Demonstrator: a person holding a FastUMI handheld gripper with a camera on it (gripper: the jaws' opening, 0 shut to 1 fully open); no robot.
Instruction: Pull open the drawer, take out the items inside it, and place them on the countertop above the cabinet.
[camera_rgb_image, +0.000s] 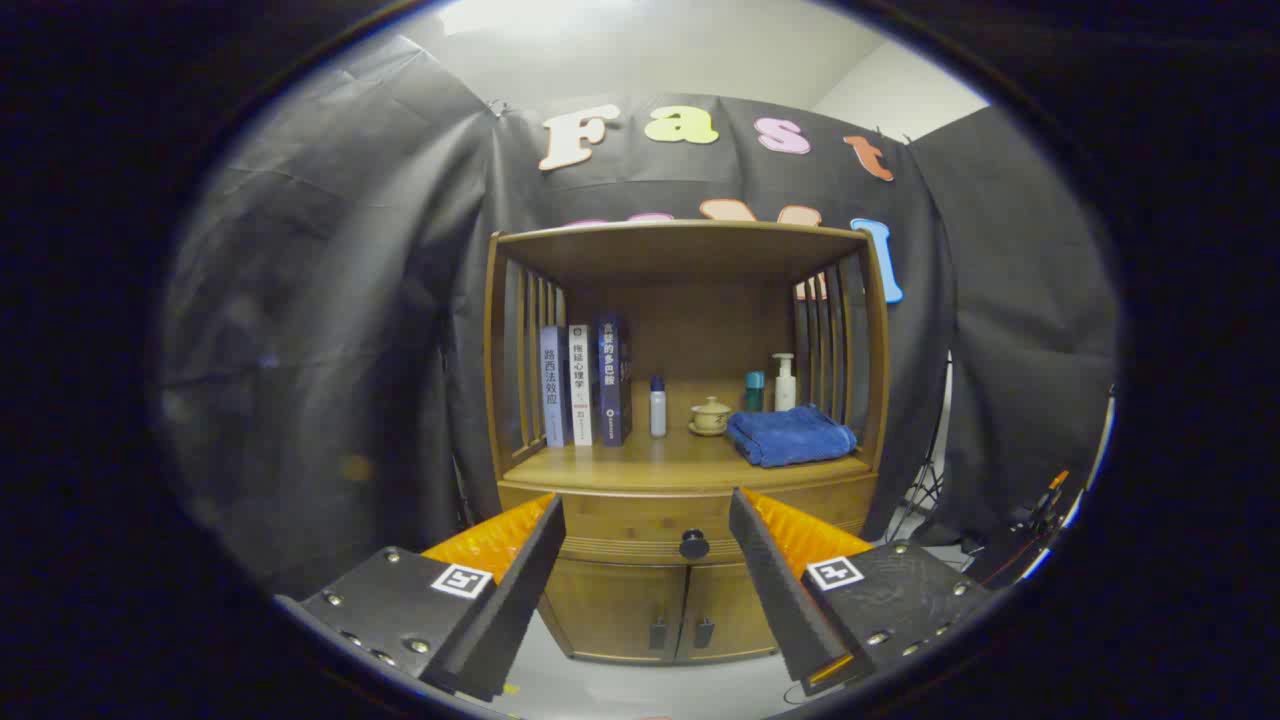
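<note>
A wooden cabinet (684, 440) stands ahead, its drawer (690, 520) closed, black knob (694, 544) seen between the fingers. The gripper (646, 512) is spread wide, grasping nothing. At the countertop's right edge lies a folded blue towel (790, 436); three books (586, 384) stand at its left.

On the open wooden shelf I saw three upright books (585, 385) at the left, near them a small white bottle with a blue cap (657, 407). A pale ceramic lidded cup on a saucer (710, 416) stood beside a folded blue towel (790, 436). Behind the towel were a teal bottle (754, 391) and a white pump bottle (785, 382).
</note>
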